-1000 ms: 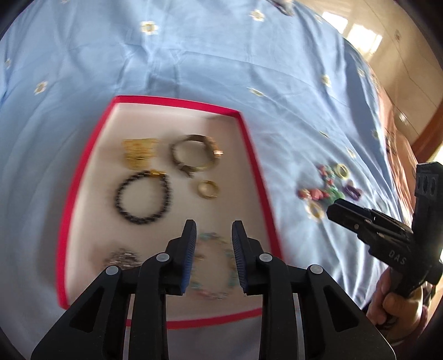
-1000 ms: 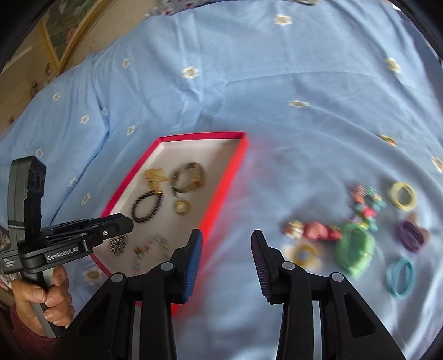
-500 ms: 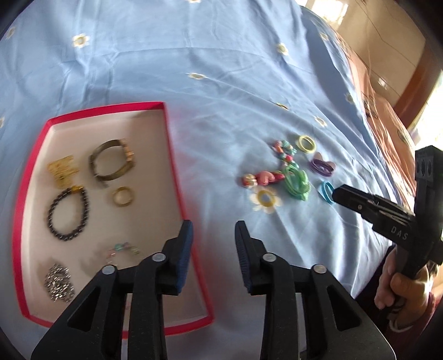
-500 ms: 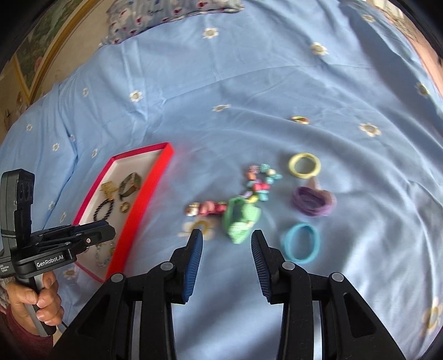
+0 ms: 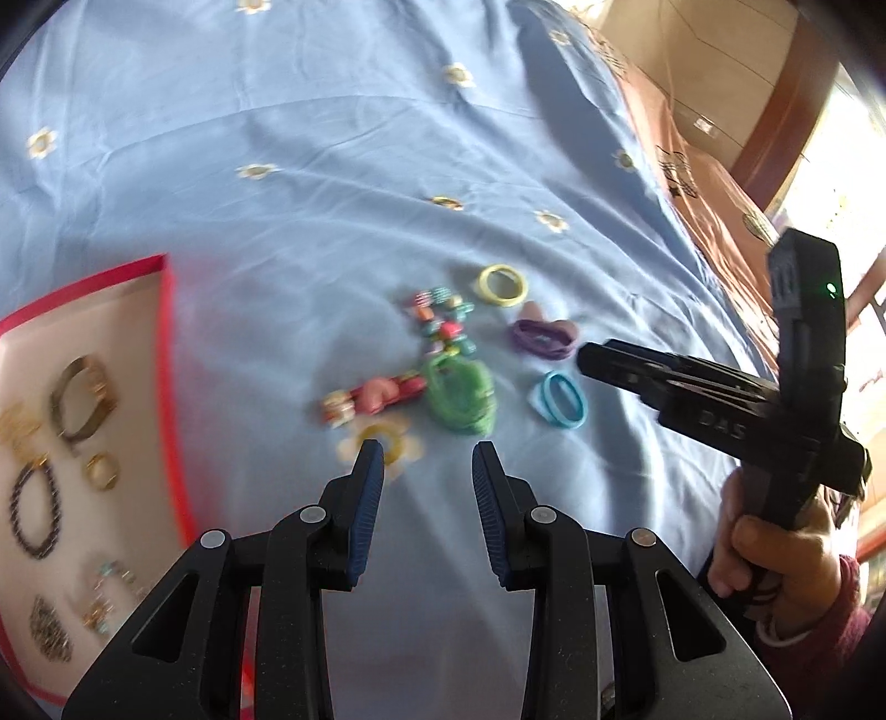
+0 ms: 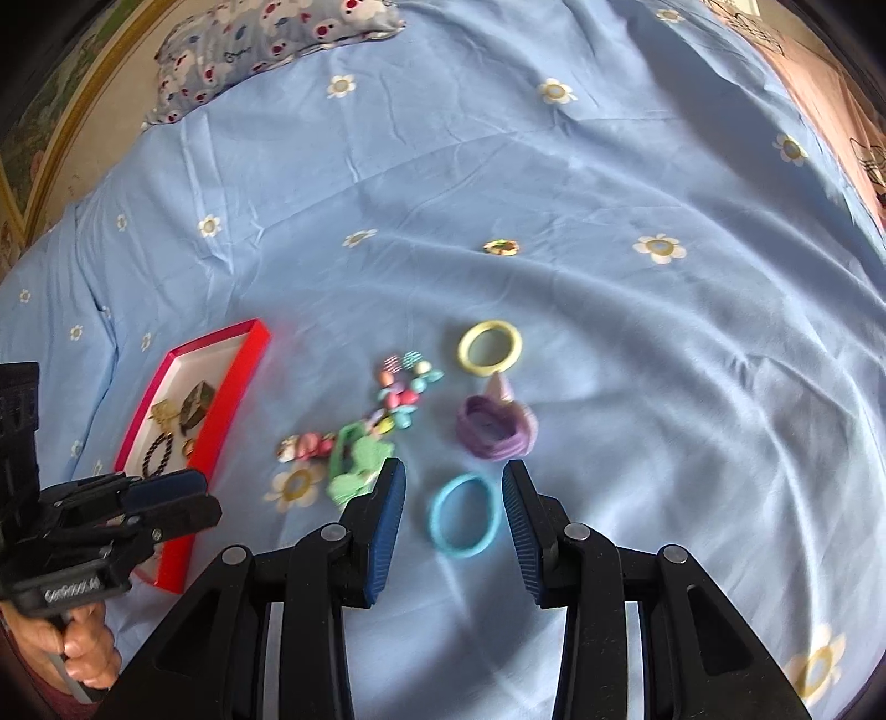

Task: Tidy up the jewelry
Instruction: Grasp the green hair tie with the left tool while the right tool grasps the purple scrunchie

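Loose pieces lie on the blue sheet: a blue ring [image 6: 463, 515] [image 5: 559, 400], a purple band [image 6: 494, 427] [image 5: 544, 336], a yellow ring [image 6: 489, 345] [image 5: 501, 284], a green piece [image 6: 354, 468] [image 5: 459, 395], coloured beads [image 6: 403, 393] [image 5: 443, 321] and a pink clip [image 5: 374, 397]. My right gripper [image 6: 453, 482] is open, with the blue ring between its fingertips in the view. My left gripper [image 5: 425, 459] is open and empty, just short of the green piece. The red tray [image 5: 166, 354] [image 6: 243, 382] at the left holds several bracelets and a gold ring [image 5: 101, 471].
A patterned pillow [image 6: 266, 39] lies at the far edge of the bed. The bed's right edge and a brown floor [image 5: 720, 83] show in the left wrist view. The sheet is wrinkled with printed flowers.
Both grippers have swung right, away from the red tray and toward the loose pieces. The right gripper has come down close over the blue ring.
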`<act>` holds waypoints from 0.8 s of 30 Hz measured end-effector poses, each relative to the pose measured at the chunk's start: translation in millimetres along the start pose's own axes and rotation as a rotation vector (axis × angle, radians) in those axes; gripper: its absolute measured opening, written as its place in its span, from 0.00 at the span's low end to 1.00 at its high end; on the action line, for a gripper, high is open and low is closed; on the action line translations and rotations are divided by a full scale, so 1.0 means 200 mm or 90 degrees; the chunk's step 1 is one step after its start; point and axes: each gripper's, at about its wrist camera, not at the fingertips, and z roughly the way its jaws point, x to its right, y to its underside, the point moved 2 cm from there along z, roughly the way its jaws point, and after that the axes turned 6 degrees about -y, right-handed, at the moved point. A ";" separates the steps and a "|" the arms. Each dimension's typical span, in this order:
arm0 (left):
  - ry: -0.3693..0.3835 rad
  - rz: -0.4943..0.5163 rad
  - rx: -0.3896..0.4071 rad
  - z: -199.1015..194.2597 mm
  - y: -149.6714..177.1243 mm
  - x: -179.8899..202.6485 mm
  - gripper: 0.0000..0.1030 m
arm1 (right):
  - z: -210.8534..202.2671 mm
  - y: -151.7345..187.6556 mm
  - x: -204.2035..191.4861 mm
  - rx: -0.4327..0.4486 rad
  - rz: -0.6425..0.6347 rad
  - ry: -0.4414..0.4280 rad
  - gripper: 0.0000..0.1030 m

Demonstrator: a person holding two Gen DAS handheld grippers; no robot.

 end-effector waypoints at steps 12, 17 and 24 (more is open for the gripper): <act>0.037 0.013 -0.044 0.28 -0.09 0.13 0.25 | 0.14 -0.06 0.13 -0.035 0.021 0.009 0.36; 0.045 0.004 -0.056 0.34 -0.07 0.10 0.11 | 0.19 -0.05 0.13 -0.046 0.020 0.011 0.13; 0.037 0.003 -0.032 0.22 -0.04 0.05 0.10 | 0.13 -0.05 0.09 -0.024 0.012 0.000 0.10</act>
